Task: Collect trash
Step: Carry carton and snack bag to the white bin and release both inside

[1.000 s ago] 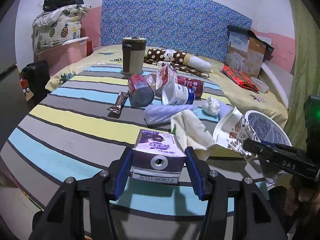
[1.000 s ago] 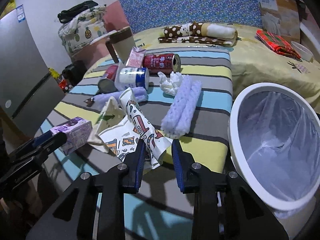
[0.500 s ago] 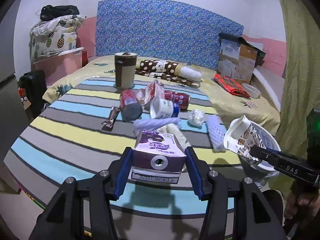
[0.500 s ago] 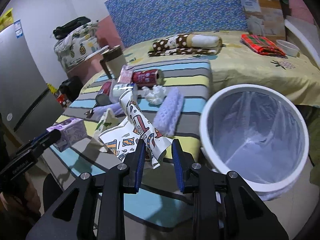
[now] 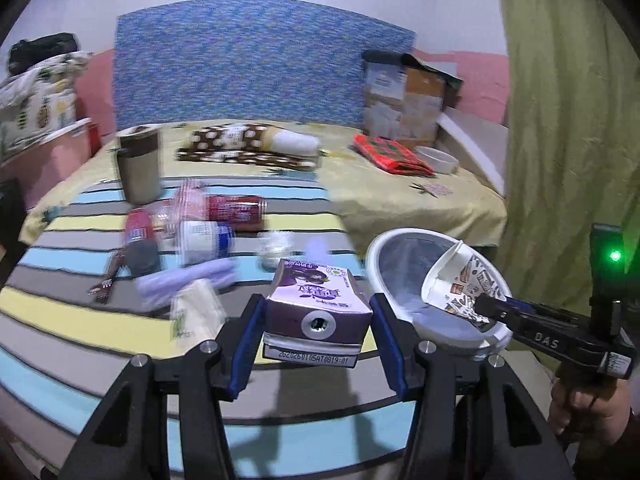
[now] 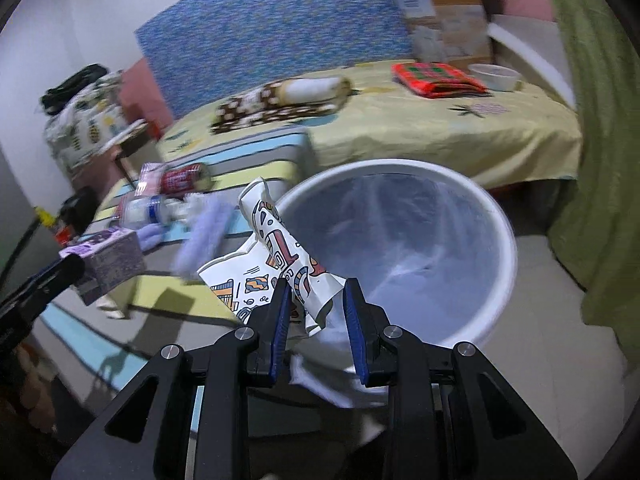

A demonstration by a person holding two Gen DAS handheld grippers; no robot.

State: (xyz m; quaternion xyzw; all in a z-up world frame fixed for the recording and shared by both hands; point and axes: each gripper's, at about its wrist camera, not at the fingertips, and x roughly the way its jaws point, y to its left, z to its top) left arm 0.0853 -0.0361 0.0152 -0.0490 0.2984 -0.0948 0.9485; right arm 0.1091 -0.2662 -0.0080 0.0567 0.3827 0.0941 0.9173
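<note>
My left gripper [image 5: 318,320] is shut on a purple milk carton [image 5: 318,300] and holds it above the striped bed edge, left of the white trash bin [image 5: 378,248]. My right gripper [image 6: 314,300] is shut on a crumpled patterned paper cup [image 6: 280,256], held at the near rim of the bin [image 6: 508,236], which is lined with a clear bag. The cup [image 5: 460,280] also shows in the left wrist view over the bin, and the carton [image 6: 112,256] shows at the left of the right wrist view.
On the striped cover lie red cans [image 5: 236,208], a white and blue cup [image 5: 204,240], a lilac wrapper [image 5: 184,284], a tissue wad [image 5: 276,244] and a brown tumbler [image 5: 138,168]. A cardboard box [image 5: 404,100] stands at the back. A green curtain [image 5: 560,120] hangs at the right.
Both grippers have swung right toward the bin with their loads. The paper cup now hangs over the bin's rim, and the carton sits close beside the bin.
</note>
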